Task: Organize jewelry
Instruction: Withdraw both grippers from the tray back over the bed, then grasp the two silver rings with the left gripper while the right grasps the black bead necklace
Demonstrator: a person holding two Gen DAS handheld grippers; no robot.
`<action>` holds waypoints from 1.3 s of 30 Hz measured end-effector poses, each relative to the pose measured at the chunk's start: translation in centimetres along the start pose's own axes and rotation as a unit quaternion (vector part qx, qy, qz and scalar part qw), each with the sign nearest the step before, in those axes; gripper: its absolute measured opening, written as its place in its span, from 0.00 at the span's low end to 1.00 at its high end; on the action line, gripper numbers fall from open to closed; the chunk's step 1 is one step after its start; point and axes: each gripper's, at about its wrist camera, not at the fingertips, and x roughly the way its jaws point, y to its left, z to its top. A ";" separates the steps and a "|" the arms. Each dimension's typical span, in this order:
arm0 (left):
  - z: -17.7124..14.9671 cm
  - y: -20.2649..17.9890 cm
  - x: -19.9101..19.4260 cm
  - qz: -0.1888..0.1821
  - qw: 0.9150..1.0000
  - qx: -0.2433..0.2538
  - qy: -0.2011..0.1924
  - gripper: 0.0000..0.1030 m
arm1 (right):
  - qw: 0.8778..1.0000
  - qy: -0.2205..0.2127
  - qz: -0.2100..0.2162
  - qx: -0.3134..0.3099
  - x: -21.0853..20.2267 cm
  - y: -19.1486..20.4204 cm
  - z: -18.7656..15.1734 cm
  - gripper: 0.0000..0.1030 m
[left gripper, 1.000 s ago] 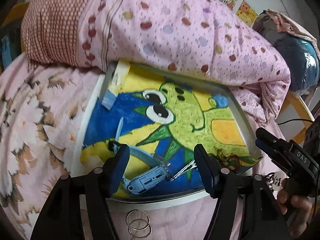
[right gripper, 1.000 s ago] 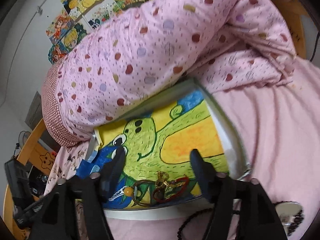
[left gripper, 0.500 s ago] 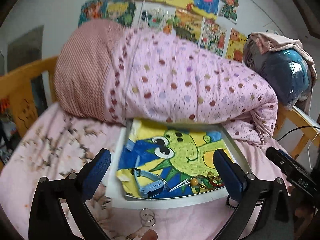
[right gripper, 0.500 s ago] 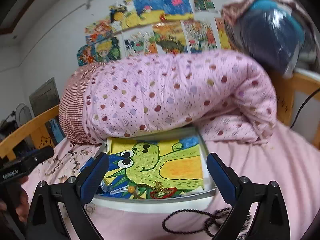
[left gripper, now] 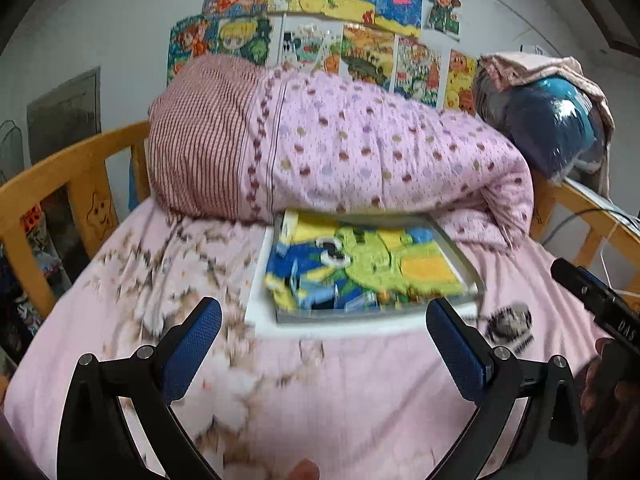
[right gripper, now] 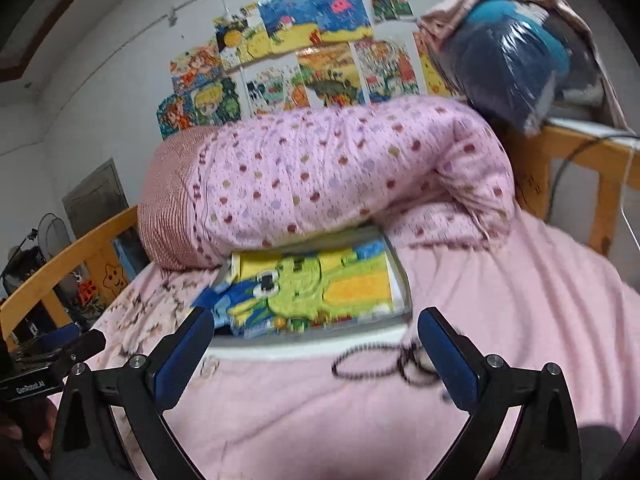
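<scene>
Change: both grippers stand farther from the tray than a second ago, when their tips were right over the jewelry on it; their jaws have just been opening, with nothing between them.
Meaning: by my reading a placing step has ended; the pieces on the tray are released and the beads outside it are likely next.
Left gripper: jaws at their widest, empty, over bare pink bedsheet; it tilts gently downward toward the tray at 12 o'clock.
Tray: white-rimmed, lined with a frog drawing, its far edge tucked under the rolled quilt.
Jewelry on tray: blurred small pieces along the near edge, at 6 o'clock of the drawing; single items cannot be told apart.
Black bead string: on the sheet just outside the tray's near right corner, at 12 o'clock of the right gripper.
Right gripper: jaws spread wide, holding nothing, pitched slightly down; the bead string lies touching its right finger in view, though contact is unclear.
Hands: a hand shows at 4 o'clock in the left view, gripping the other tool's handle.
</scene>
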 end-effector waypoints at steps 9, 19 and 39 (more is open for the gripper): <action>-1.8 -0.9 -0.7 -0.012 0.999 0.005 0.045 0.97 | 0.998 0.055 -0.001 0.031 -1.4 -0.7 -2.0 1.00; -3.3 -0.9 1.4 -0.014 0.994 0.003 0.104 0.97 | 0.994 0.092 -0.002 0.066 0.0 -1.9 -2.5 1.00; -3.7 2.6 8.5 -0.014 0.981 -0.055 0.184 0.97 | 0.962 0.258 0.064 0.060 13.4 -3.4 -1.4 1.00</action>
